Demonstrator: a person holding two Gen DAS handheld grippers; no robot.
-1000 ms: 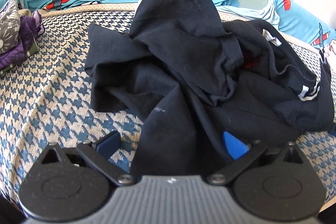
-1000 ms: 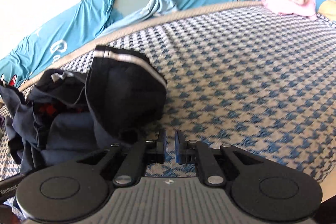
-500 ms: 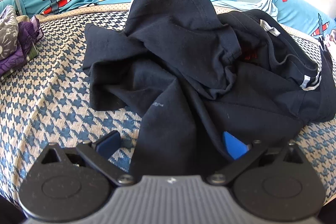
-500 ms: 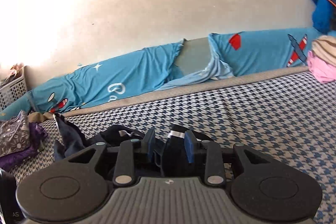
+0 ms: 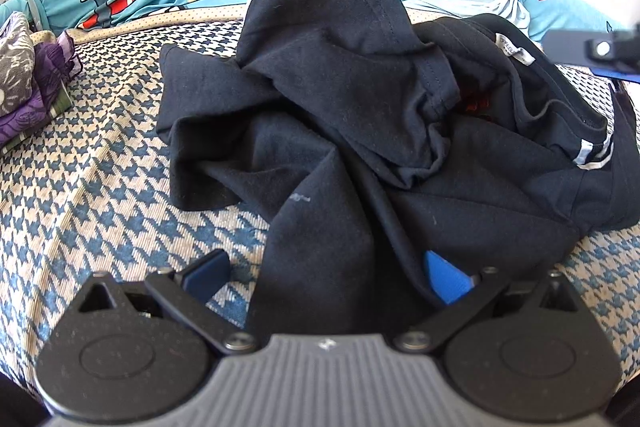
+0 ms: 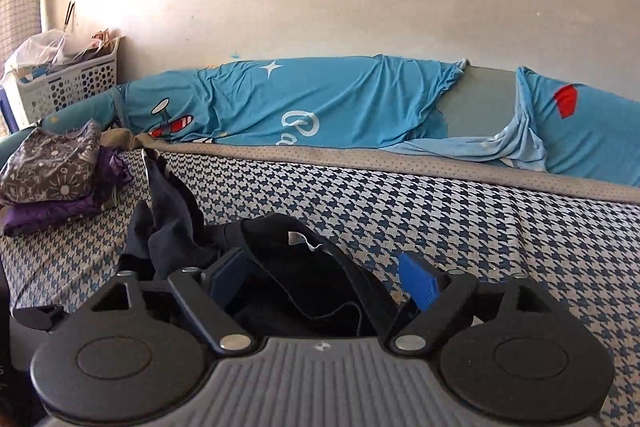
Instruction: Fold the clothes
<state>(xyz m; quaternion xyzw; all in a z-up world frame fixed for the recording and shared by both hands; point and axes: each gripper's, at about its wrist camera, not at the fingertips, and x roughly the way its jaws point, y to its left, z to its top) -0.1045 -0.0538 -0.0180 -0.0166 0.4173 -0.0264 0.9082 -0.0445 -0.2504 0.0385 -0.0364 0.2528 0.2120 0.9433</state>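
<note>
While crumpled on the bed [image 5: 92, 183], dark garment [image 5: 360, 131] (both grippers spread).

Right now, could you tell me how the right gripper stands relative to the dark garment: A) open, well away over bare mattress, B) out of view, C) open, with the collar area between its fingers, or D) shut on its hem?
C: the right gripper has its jaws spread wide, and the dark garment, collar label showing, lies between them.

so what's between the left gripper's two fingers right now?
Left wrist view: a bunched fold of the dark navy garment runs through the open left gripper, over the houndstooth bed cover. Nothing else there.
</note>
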